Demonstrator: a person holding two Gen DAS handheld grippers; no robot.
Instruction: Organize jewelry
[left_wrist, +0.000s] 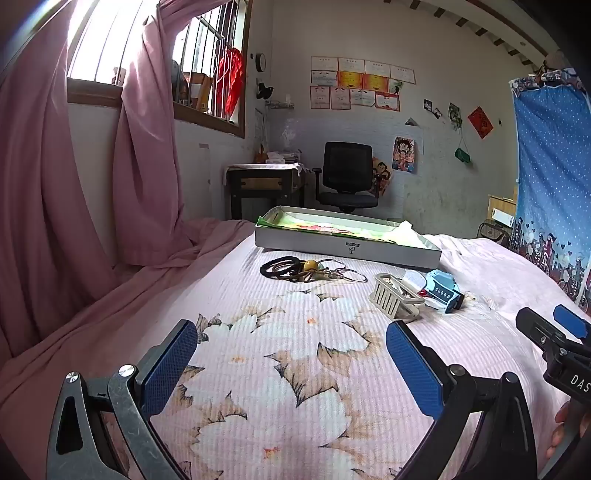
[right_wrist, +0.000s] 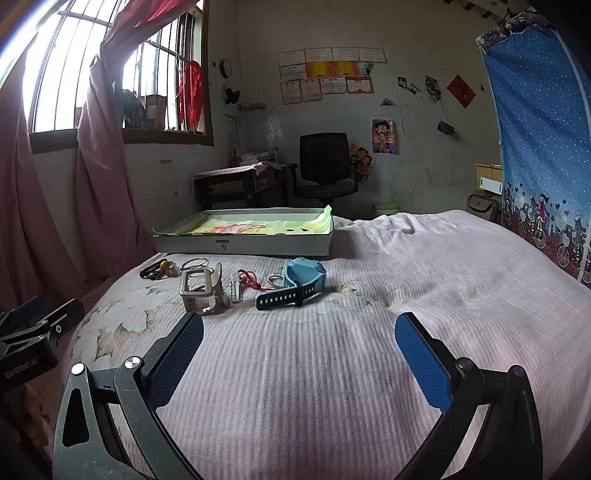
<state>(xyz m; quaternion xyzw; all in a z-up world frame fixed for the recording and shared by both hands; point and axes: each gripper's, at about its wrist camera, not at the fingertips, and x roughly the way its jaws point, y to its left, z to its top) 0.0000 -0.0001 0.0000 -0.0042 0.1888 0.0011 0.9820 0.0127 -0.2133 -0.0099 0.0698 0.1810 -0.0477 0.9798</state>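
Jewelry lies in a loose row across the pink floral bedspread (left_wrist: 295, 369): black hair ties (left_wrist: 280, 267) with a yellow bead (left_wrist: 311, 264), silver bangles (left_wrist: 345, 275), a small beige slatted basket (left_wrist: 395, 301) and a blue watch (left_wrist: 443, 291). The right wrist view shows the same blue watch (right_wrist: 303, 280), basket (right_wrist: 199, 291), a white clip (right_wrist: 236, 291), a red cord (right_wrist: 249, 277) and bangles (right_wrist: 197, 264). My left gripper (left_wrist: 291, 354) is open, short of the items, holding nothing. My right gripper (right_wrist: 299, 343) is open and empty too, near the watch.
A shallow white box (left_wrist: 347, 242) lined with colourful paper sits on the bed just behind the jewelry. Pink curtains (left_wrist: 74, 221) hang at the left, a blue dotted curtain (right_wrist: 543, 147) at the right. A desk and a black chair (left_wrist: 347, 173) stand beyond the bed.
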